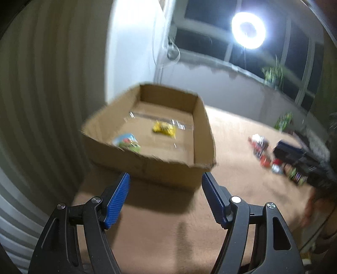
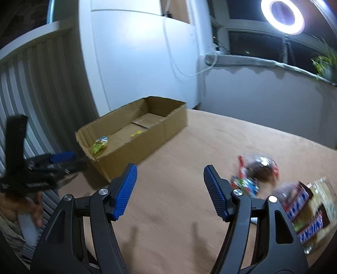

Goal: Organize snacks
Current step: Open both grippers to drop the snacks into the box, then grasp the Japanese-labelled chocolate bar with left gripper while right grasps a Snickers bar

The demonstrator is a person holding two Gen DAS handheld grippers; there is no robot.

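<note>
An open cardboard box [image 1: 145, 164] stands on the tan table; it also shows in the right wrist view [image 2: 134, 151]. Inside lie a yellow snack packet [image 1: 163, 128] and a green-blue packet [image 1: 127, 142], the latter also in the right wrist view [image 2: 100, 143]. My left gripper [image 1: 165, 185] is open and empty just before the box's near wall. My right gripper [image 2: 170, 175] is open and empty over bare table. A pile of snacks [image 2: 256, 175] with Snickers bars [image 2: 311, 229] lies right of it; the pile shows blurred in the left wrist view [image 1: 273, 160].
A white appliance [image 2: 137, 63] and a ribbed wall [image 2: 42, 84] stand behind the box. A ring light [image 2: 282, 14] and potted plants [image 1: 272, 73] are by the window. The left gripper shows at the left of the right wrist view [image 2: 48, 166].
</note>
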